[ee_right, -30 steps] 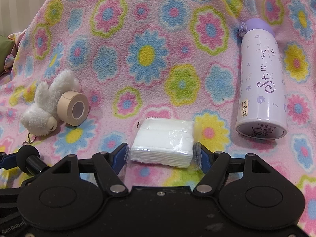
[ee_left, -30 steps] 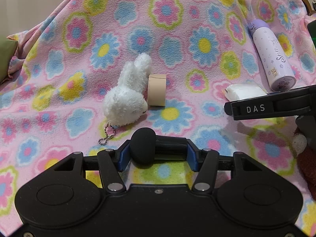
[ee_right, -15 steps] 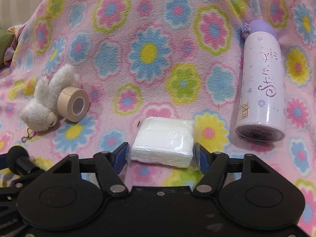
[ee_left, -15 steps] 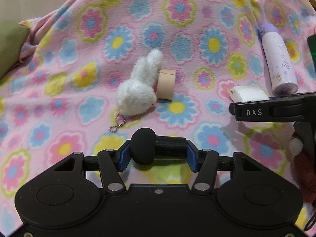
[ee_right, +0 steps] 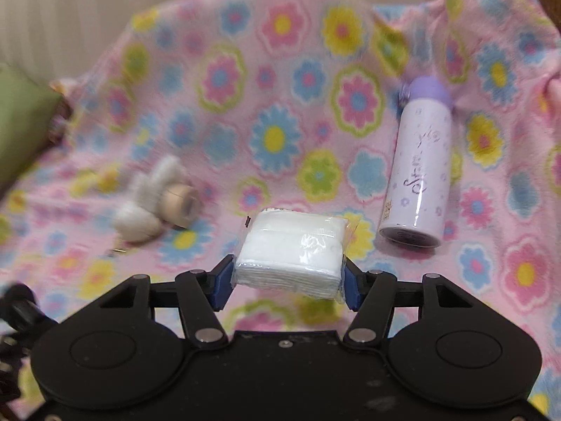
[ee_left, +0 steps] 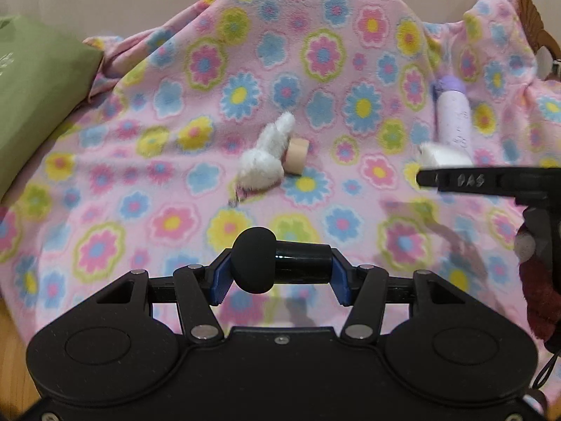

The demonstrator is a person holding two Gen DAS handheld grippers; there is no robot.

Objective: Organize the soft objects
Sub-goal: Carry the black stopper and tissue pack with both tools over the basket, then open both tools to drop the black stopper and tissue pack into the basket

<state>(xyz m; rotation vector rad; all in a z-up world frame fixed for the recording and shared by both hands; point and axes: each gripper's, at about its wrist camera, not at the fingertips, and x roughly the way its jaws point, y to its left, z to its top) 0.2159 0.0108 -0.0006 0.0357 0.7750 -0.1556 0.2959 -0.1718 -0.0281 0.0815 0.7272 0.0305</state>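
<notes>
My right fingers (ee_right: 225,282): pressed against both sides of the white tissue pack (ee_right: 291,252), which sits clamped in my right gripper (ee_right: 287,280) and lifted off the flowered blanket (ee_right: 273,105).
My left fingers (ee_left: 220,280): closed on a black cylinder with a rounded knob (ee_left: 280,261), held crosswise in my left gripper (ee_left: 280,277) (what the object is, I cannot tell).
White plush bunny (ee_left: 266,161): lying mid-blanket, touching the beige tape roll (ee_left: 297,154) on its right.
Lavender bottle (ee_right: 419,172): on its side, right of the pack, cap pointing away from me.
Green cushion (ee_left: 35,98): at the blanket's left edge.
Dark red plush (ee_left: 540,301): low at the right edge of the left view, mostly hidden.
</notes>
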